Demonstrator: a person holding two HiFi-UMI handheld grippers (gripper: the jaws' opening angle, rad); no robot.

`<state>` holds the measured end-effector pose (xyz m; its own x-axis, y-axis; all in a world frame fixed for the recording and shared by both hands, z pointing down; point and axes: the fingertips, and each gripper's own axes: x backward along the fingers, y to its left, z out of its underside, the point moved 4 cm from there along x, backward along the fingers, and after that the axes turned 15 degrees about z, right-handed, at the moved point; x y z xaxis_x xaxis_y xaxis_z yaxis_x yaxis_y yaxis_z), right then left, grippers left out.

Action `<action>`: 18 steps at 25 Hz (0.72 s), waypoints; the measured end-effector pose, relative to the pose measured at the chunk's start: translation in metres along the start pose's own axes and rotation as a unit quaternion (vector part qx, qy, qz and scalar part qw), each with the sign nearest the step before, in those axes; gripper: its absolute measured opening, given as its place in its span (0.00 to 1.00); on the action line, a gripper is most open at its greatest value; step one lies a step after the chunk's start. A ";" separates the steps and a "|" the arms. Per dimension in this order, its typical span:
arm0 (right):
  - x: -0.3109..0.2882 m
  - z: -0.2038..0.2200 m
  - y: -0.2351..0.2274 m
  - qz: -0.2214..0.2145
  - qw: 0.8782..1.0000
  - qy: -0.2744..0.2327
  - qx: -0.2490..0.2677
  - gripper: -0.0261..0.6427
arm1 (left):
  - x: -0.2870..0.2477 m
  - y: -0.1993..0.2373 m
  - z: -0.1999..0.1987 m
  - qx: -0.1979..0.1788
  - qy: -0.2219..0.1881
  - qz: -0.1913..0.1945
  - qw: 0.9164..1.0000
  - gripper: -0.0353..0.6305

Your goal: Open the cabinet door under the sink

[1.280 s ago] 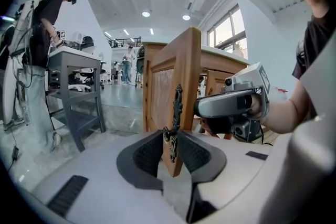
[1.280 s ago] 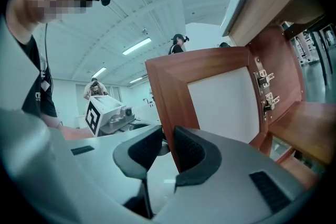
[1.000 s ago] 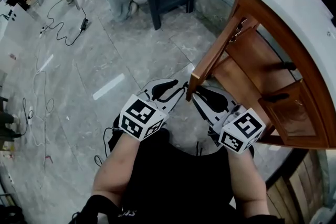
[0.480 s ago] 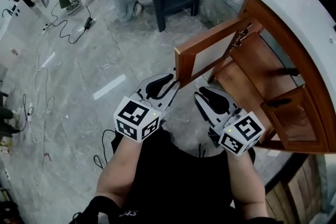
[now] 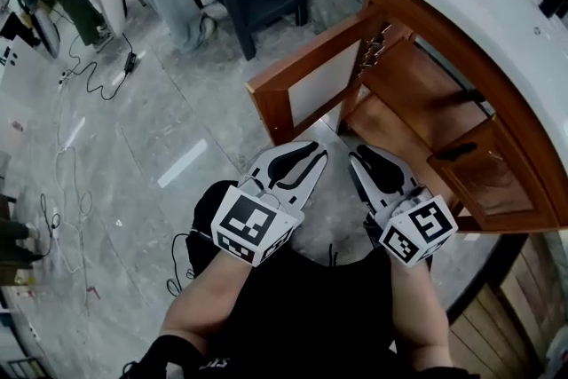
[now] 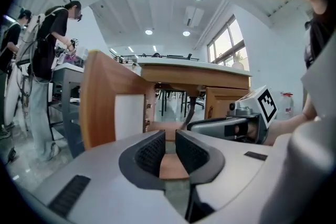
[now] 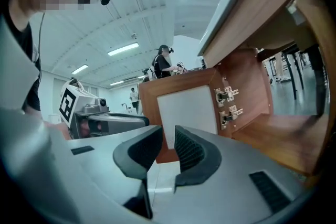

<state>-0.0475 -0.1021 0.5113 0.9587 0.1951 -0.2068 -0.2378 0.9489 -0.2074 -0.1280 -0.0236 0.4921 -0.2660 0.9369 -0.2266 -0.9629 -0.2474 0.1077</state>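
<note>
Swung well out over the last second: the wooden cabinet door with the white inner panel point(image 5: 311, 84) was edge-on between your two tools, and now it stands wide, out over the grey tiled floor point(image 5: 177, 129), at what looks like a right angle or more to the cabinet front. It hangs on its metal hinges point(image 7: 227, 94) at the left end of the wooden cabinet point(image 5: 417, 102), under the white countertop point(image 5: 461, 4).

The left gripper point(image 5: 300, 157) sits just beside the door's free lower corner. I can't tell whether it touches, but it isn't gripping. Its jaws have just been closing, yet a gap remains, with only the cabinet floor showing through it. The door point(image 6: 105, 97) is off to its left. The right gripper point(image 5: 368, 157) is released too: jaws apart, nothing between them, pointing at the door's inner face point(image 7: 186, 107).

The second wooden door with the dark handle point(image 5: 479, 182) stays closed.

My read: the opening step is essentially finished and the interior is exposed. Next you either back both tools off, or push the free edge with the left one if you want it wider. Go easy, the hinges may be near their stop.
</note>
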 end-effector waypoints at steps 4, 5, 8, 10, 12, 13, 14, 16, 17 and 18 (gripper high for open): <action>0.025 0.002 -0.025 0.048 0.999 -0.006 -0.004 0.17 | -0.033 -0.008 -0.003 -0.002 0.011 0.036 0.999 0.15; 0.032 0.003 -0.032 0.062 0.998 -0.007 -0.006 0.17 | -0.041 -0.009 -0.004 0.000 0.013 0.043 0.999 0.15; 0.053 0.006 -0.055 0.110 0.994 -0.012 -0.012 0.16 | -0.066 -0.013 -0.006 0.005 0.017 0.071 0.997 0.15; 0.065 0.006 -0.069 0.141 0.990 -0.016 -0.016 0.16 | -0.083 -0.017 -0.009 0.004 0.019 0.095 0.995 0.15; 0.076 0.007 -0.083 0.174 0.984 -0.021 -0.019 0.16 | -0.100 -0.023 -0.012 -0.003 0.021 0.120 0.993 0.15; 0.080 0.008 -0.089 0.192 0.981 -0.023 -0.021 0.16 | -0.108 -0.026 -0.014 -0.008 0.023 0.133 0.991 0.15; 0.085 0.008 -0.096 0.210 0.977 -0.025 -0.024 0.16 | -0.116 -0.029 -0.015 -0.011 0.024 0.146 0.989 0.15; 0.092 0.013 -0.110 0.248 0.968 -0.026 -0.030 0.16 | -0.133 -0.034 -0.014 -0.017 0.030 0.174 0.984 0.15; 0.096 0.018 -0.116 0.268 0.962 -0.024 -0.033 0.16 | -0.142 -0.037 -0.010 -0.019 0.033 0.188 0.981 0.15; 0.099 0.026 -0.123 0.290 0.956 -0.021 -0.037 0.16 | -0.151 -0.039 -0.004 -0.022 0.037 0.201 0.979 0.15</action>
<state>0.0808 -0.1928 0.5406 0.6680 0.6938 -0.2691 -0.7396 0.6588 -0.1377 -0.0500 -0.1562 0.5180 -0.6246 0.7419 -0.2437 -0.7804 -0.6043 0.1605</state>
